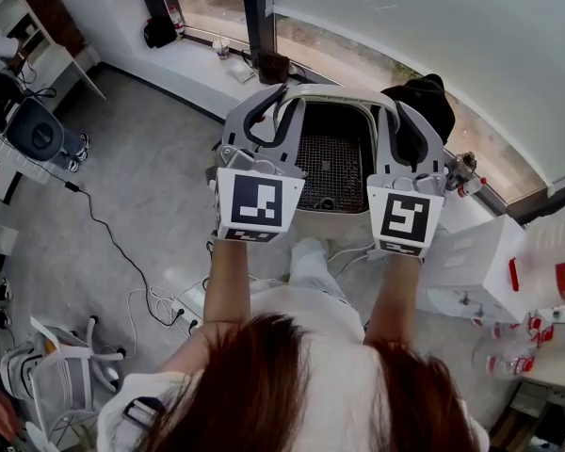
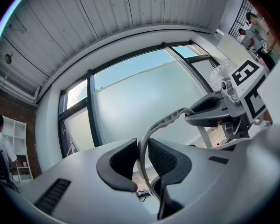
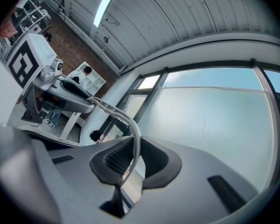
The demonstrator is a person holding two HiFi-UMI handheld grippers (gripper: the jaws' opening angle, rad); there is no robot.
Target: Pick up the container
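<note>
I hold the container (image 1: 334,163), a white basket with a dark mesh bottom, up in the air between both grippers. Its curved white rim (image 1: 334,90) arcs from one gripper to the other. My left gripper (image 1: 264,111) is shut on the rim's left side; in the left gripper view the pads (image 2: 122,158) pinch the thin white rim (image 2: 165,121). My right gripper (image 1: 410,121) is shut on the right side, with the rim (image 3: 126,120) clamped between its pads (image 3: 151,158). Each gripper view shows the other gripper, the right gripper (image 2: 214,113) and the left gripper (image 3: 70,97), at the rim's far end.
Grey floor lies far below, with cables and a power strip (image 1: 184,314). A white chair (image 1: 61,375) stands at lower left. White boxes (image 1: 480,257) sit on a surface at right. A window sill with a black bag (image 1: 158,31) runs along the back.
</note>
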